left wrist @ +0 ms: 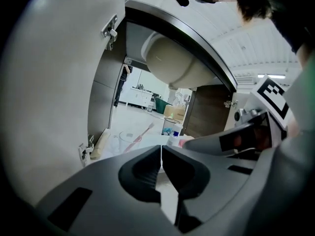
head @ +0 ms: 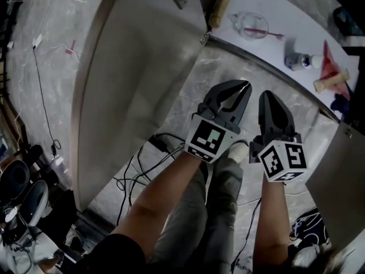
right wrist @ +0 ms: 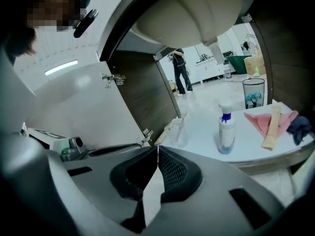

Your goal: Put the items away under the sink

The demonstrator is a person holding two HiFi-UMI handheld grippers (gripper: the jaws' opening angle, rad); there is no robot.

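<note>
Left gripper (head: 245, 86) and right gripper (head: 267, 95) hold jaws together

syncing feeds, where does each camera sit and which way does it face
Head view: on the person's head, facing steeply down at floor and shelf; forearms, legs, left claw, right claw show.
Left gripper view: on the left claw, facing the shelf below the basin; shut jaws show.
Right gripper view: on the right claw, facing the spray bottle; shut jaws show.
Shared: all show the cup with toothbrush.
</note>
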